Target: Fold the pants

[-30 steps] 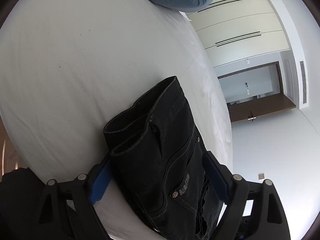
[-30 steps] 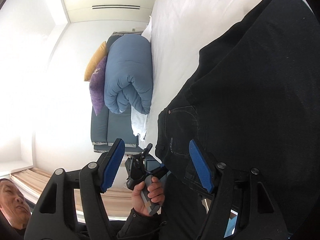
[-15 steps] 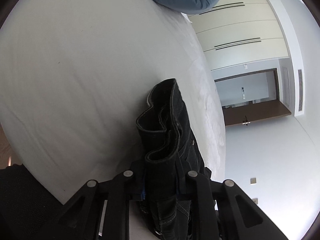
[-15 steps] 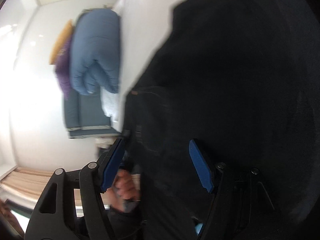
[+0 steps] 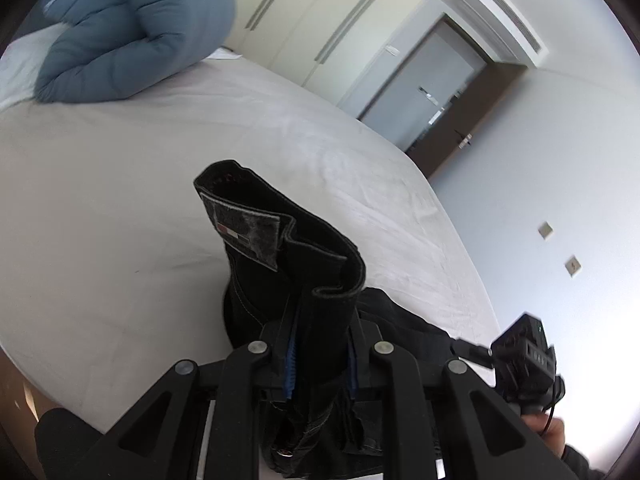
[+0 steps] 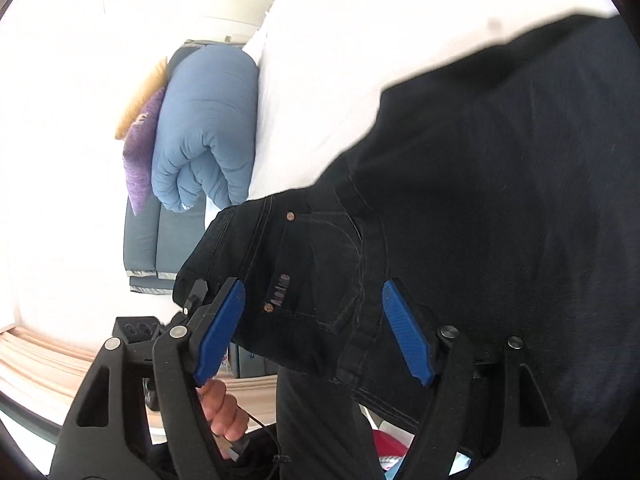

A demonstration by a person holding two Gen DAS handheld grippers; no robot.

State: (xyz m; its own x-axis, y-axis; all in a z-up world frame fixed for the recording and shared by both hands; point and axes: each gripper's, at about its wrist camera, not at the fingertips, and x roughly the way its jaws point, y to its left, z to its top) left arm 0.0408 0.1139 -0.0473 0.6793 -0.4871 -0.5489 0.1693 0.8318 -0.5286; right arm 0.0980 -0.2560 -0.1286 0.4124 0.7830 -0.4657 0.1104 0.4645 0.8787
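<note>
The black denim pants (image 6: pixel 460 208) lie on the white bed (image 5: pixel 100 208), with the waist end at the bed's near edge. My left gripper (image 5: pixel 320 354) is shut on the bunched waistband (image 5: pixel 280 248) and holds it raised; a grey label shows on the band. My right gripper (image 6: pixel 316 332) is open, its blue pads (image 6: pixel 406 338) on either side of the front pocket area, with the pants between them but not pinched. The right gripper's body also shows in the left wrist view (image 5: pixel 524 360).
A rolled blue duvet (image 5: pixel 132 28) lies at the head of the bed, with purple and yellow cushions (image 6: pixel 140 156) beside it. White wardrobes (image 5: pixel 320 32) and a dark door (image 5: pixel 452 128) stand beyond the bed. The bed edge runs close to me.
My left gripper closed on the waistband and lifted it, turning toward the head of the bed. My right gripper moved in over the pocket area and stays open.
</note>
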